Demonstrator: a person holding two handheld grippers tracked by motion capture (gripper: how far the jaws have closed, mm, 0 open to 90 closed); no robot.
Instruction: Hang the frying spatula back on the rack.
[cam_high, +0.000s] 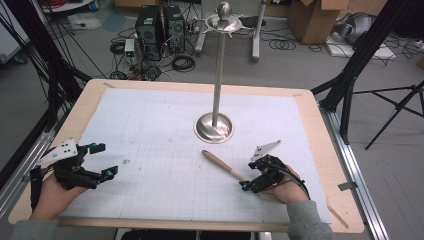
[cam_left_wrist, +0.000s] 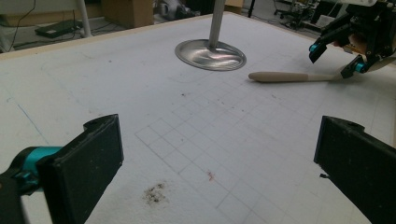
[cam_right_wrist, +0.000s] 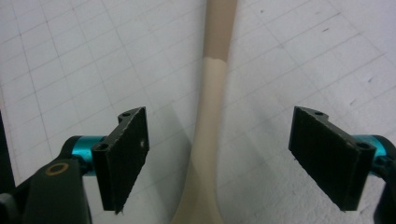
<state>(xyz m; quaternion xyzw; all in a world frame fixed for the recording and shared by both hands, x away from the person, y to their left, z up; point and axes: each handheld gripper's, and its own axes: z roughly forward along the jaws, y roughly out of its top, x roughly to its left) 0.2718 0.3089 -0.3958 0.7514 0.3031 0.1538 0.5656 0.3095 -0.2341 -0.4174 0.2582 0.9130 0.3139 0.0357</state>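
A utensil (cam_high: 220, 162) with a tan handle and a cream neck lies flat on the white gridded mat (cam_high: 160, 130), handle toward the stand. My right gripper (cam_high: 248, 176) is lowered over its neck, and the right gripper view shows the cream neck (cam_right_wrist: 210, 93) running up between the two black pads with a gap on each side. It is open. My left gripper (cam_high: 106, 160) rests at the mat's left side, jaws wide open over bare mat (cam_left_wrist: 215, 163). From there the utensil (cam_left_wrist: 280, 77) and the right gripper (cam_left_wrist: 332, 63) appear far off at the upper right.
A metal stand with a round base (cam_high: 214, 127) and a tall pole (cam_high: 218, 75) rises from the mat's middle, just beyond the utensil's handle tip. A wooden table edge (cam_high: 90, 95) frames the mat. Boxes, cables and tripods stand on the floor behind.
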